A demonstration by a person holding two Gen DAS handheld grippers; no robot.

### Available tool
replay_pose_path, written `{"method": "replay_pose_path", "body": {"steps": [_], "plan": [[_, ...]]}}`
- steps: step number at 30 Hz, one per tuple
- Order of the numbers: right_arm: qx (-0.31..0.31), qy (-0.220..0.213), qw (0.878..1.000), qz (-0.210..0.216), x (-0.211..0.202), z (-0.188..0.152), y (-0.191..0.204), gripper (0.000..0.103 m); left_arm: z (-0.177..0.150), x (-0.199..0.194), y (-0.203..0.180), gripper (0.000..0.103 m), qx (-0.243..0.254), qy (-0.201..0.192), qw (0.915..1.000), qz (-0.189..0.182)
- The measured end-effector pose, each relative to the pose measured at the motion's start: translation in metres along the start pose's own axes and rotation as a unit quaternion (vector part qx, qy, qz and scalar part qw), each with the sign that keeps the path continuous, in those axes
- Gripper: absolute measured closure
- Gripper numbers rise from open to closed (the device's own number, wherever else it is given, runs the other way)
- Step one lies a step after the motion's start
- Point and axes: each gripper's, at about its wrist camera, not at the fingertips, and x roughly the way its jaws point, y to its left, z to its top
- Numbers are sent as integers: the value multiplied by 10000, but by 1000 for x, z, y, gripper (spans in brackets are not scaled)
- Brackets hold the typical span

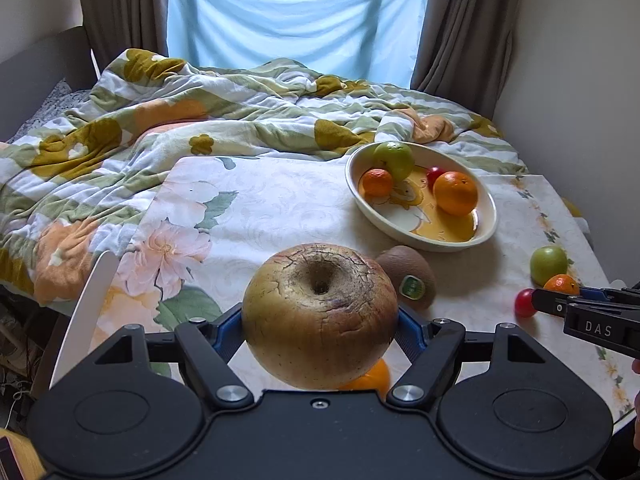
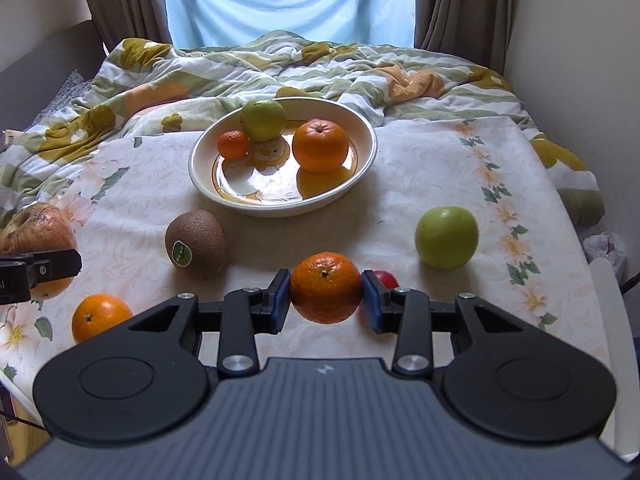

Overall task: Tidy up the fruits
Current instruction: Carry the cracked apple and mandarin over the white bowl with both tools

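Two handheld grippers lift fruit above a floral tablecloth (image 2: pixel 420 168). The left gripper (image 1: pixel 320 320) is clamped on a large, cracked brown apple (image 1: pixel 320 312), its blue pads pressed to both sides. The right gripper (image 2: pixel 326 300) is closed on a small mandarin (image 2: pixel 326 287). Ahead of both sits the bowl (image 2: pixel 368 152) with an orange (image 2: pixel 320 150), a green apple (image 2: pixel 262 118) and a small tangerine (image 2: pixel 233 144). A kiwi (image 2: pixel 196 244) lies ahead and left of the right gripper, a second green apple (image 2: pixel 446 236) ahead and right.
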Motion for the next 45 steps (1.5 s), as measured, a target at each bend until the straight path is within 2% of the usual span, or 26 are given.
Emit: {"method": "replay_pose_path", "body": {"steps": [10,21,29,36,45], "plan": [[-335,66,9988,360,-39,16,-38,50,0,-37,-50,24,-138,-298,9990,312],[-888,-24,9940,646,-52,53,-73,50,26,-40,-95,24,-348,-533,9978,205],[-979,-147,9931,629,-34,92,-81,50,60,-3,-107,24,-126,-499,9987,29],[-866,-89,9943,623,-4,120,-81,50,88,45,-107,24,7,-274,9996,2],[-697,63,9960,564,41,142,-79,50,105,102,-103,24,275,14,9996,-44]]}}
